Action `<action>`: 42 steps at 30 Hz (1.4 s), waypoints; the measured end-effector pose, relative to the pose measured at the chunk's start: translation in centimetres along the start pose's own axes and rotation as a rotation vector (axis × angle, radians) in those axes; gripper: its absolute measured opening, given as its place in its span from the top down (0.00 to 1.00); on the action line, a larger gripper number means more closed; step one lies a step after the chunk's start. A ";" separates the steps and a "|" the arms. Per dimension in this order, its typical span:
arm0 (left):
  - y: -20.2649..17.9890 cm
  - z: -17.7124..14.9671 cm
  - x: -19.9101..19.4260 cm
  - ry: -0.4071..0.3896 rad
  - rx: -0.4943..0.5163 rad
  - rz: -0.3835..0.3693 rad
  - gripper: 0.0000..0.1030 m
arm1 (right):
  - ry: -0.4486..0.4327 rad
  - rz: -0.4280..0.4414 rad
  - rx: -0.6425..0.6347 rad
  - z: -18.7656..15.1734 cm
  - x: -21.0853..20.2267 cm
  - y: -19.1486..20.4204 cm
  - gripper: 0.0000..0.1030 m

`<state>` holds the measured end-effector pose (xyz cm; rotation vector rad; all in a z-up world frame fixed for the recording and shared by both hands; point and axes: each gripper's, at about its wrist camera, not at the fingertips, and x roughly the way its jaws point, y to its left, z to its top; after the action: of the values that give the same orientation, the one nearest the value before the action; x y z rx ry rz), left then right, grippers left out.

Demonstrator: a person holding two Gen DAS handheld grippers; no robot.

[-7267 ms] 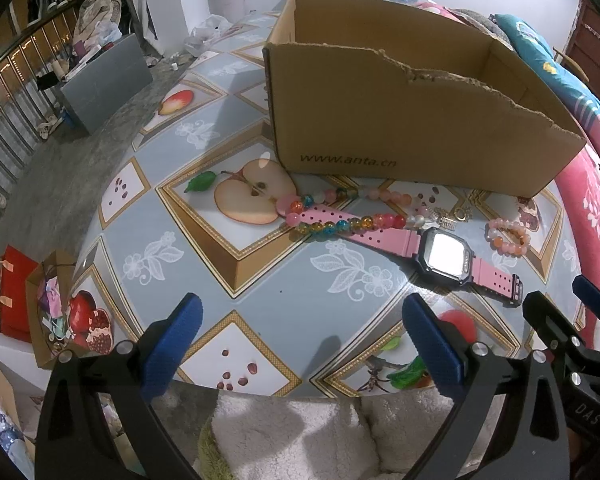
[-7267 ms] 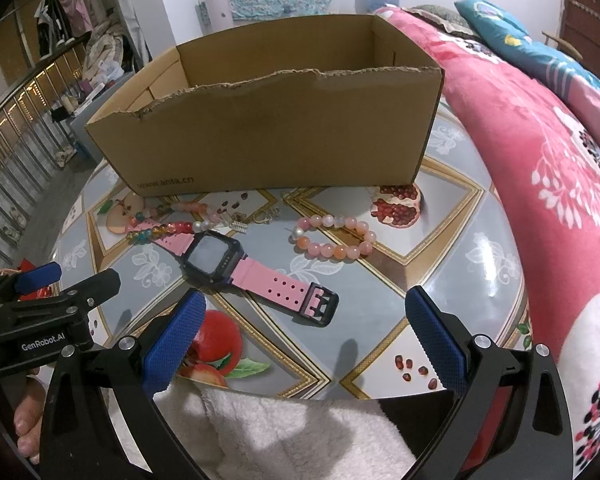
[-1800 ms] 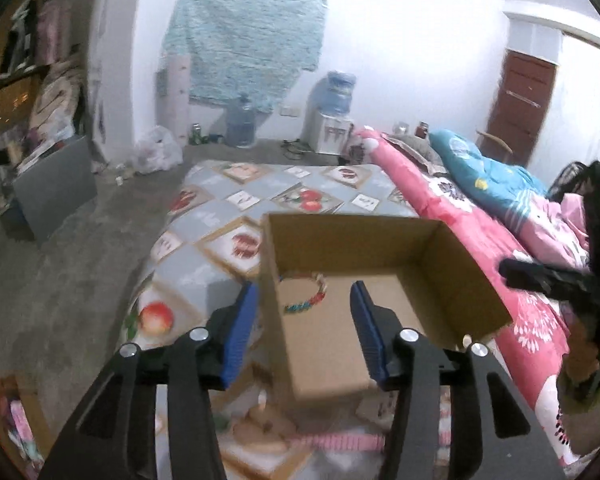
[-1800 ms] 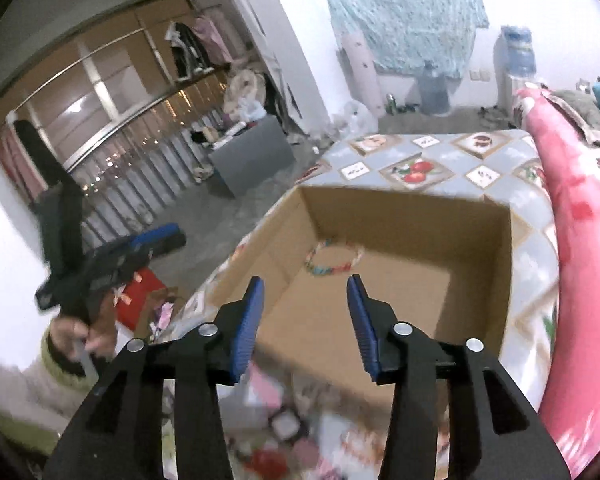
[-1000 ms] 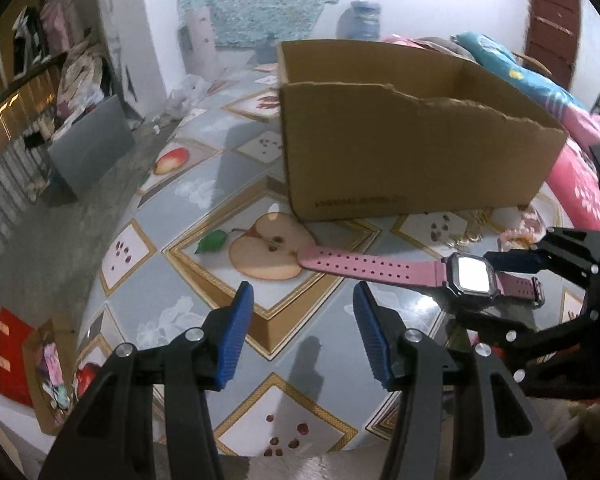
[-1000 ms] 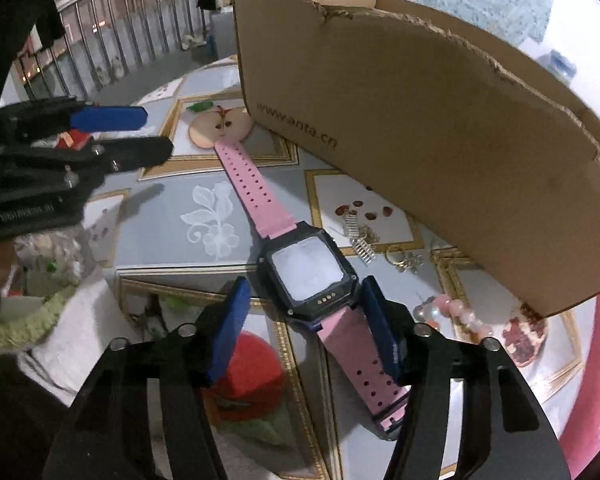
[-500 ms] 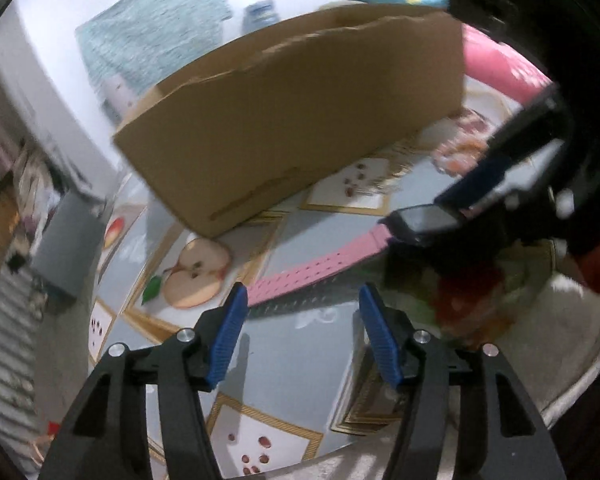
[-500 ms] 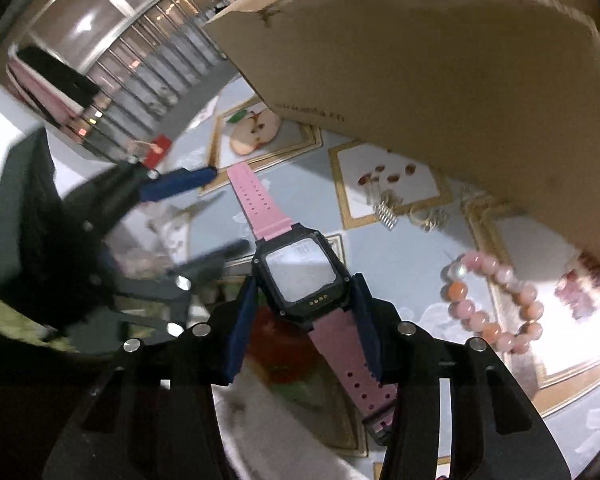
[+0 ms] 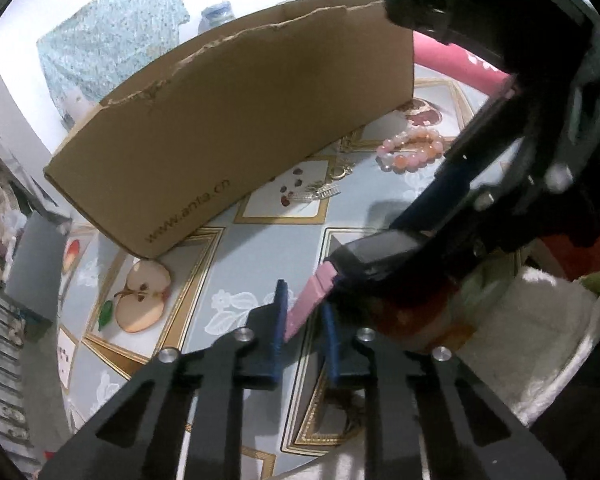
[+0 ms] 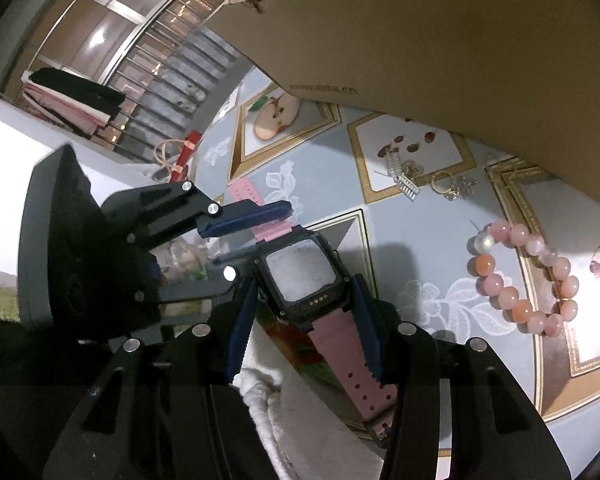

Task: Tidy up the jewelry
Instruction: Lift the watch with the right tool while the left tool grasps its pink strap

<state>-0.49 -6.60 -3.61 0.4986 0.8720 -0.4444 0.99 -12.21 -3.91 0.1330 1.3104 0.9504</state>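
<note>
Pink watch (image 10: pixel 304 276): square black case, matte perforated strap, lying on the glossy fruit-print tablecloth (image 10: pixel 412 248) in front of the corrugated cardboard box (image 9: pixel 236 120). Right gripper (image 10: pixel 304 312) is clamped across the case sides. Left gripper (image 9: pixel 302 320) jaws have just been closing, strap between them, pads pinching it. Round pink bead bracelet (image 10: pixel 520 280) lies near the box wall.

"www.anta.cn" printed on cardboard box (image 9: pixel 236 120)
</note>
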 end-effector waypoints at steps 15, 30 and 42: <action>4.6 0.9 1.2 0.114 -0.332 -0.234 0.87 | -0.080 -0.304 -0.131 -2.1 -0.1 2.3 0.62; 4.6 1.4 1.5 0.161 -0.338 -0.199 0.84 | -0.162 -0.487 -0.078 -3.5 -1.1 2.2 0.93; 3.8 1.5 1.5 0.235 -0.284 -0.126 0.82 | -0.164 -0.448 -0.030 -2.8 -0.8 2.1 0.96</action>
<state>3.45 -4.67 -3.10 0.2374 1.1772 -0.3732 -2.46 -12.59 -3.00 -0.1025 1.1105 0.5642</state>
